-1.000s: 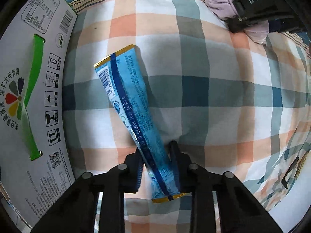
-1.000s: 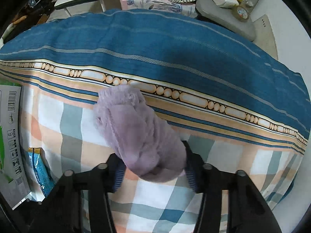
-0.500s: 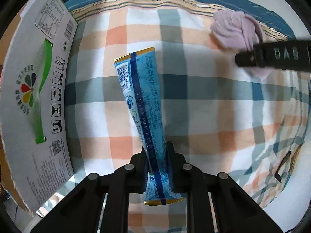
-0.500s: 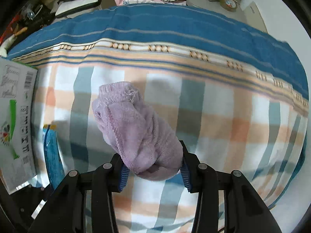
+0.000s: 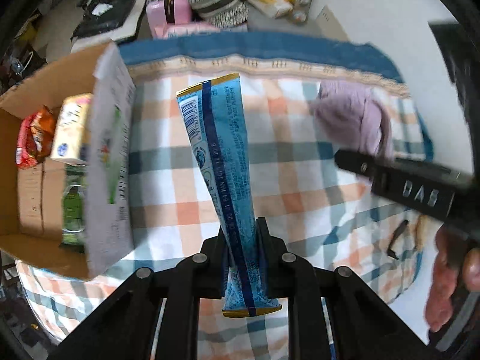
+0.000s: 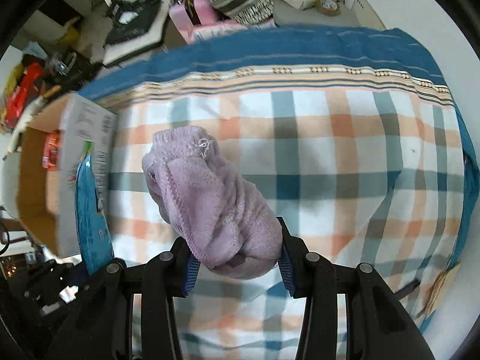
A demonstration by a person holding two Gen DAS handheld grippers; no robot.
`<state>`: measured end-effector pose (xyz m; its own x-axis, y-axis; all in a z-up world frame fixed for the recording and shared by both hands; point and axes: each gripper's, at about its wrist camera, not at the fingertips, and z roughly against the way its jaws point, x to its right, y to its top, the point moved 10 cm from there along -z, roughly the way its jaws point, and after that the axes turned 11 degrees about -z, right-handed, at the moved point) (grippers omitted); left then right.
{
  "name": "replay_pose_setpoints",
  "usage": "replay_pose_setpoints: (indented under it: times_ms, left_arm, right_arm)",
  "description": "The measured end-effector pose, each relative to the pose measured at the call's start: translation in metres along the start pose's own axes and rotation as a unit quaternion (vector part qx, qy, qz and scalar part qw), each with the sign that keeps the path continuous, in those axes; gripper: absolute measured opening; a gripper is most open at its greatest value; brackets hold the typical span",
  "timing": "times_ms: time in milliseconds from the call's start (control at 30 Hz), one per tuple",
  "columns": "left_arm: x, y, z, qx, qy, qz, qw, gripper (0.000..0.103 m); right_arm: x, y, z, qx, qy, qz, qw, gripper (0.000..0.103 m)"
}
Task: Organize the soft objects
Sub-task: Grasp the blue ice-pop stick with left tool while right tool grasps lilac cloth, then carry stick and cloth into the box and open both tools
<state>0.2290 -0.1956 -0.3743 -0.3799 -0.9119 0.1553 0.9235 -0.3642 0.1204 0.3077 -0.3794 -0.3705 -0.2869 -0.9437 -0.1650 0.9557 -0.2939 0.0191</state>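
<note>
My left gripper [image 5: 242, 234] is shut on a long blue foil packet [image 5: 220, 162] and holds it up above the checked blanket [image 5: 294, 186]. My right gripper [image 6: 235, 249] is shut on a rolled lilac fleece cloth [image 6: 207, 198], also lifted off the blanket [image 6: 345, 180]. In the left wrist view the lilac cloth [image 5: 357, 120] and the right gripper's black body [image 5: 420, 192] show at the right. In the right wrist view the blue packet [image 6: 91, 210] shows at the left.
An open cardboard box [image 5: 33, 186] stands at the left with snack packs and a green bottle inside; it also shows in the right wrist view [image 6: 39, 192]. Cluttered bags and boxes [image 5: 210, 6] lie beyond the blanket's blue border. A hand [image 5: 450, 270] holds the right gripper.
Both grippers have risen and pulled back with their loads. The cardboard box's open inside and the clutter beyond the blanket have come into view.
</note>
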Motion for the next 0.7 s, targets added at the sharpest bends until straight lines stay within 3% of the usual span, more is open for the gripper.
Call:
replay_pose_setpoints:
  times_ms: [233,367,700]
  left_arm:
    - [-0.060,0.008,0.076,0.052,0.020,-0.003,0.9985,0.013]
    - [-0.117,0.007,0.117,0.075,0.047,0.002,0.9961,0.013]
    - [-0.243,-0.011,0.150,0.090,0.075,0.039,0.9923,0.013]
  right_arm:
    - [-0.081,-0.026,0.040,0.029,0.046,0.009,0.998,0.046]
    - [-0.140,-0.041,0.049,0.041,0.062,0.011,0.997,0.046]
    - [-0.284,-0.087,0.042,0.025,0.096,0.037,0.994,0.046]
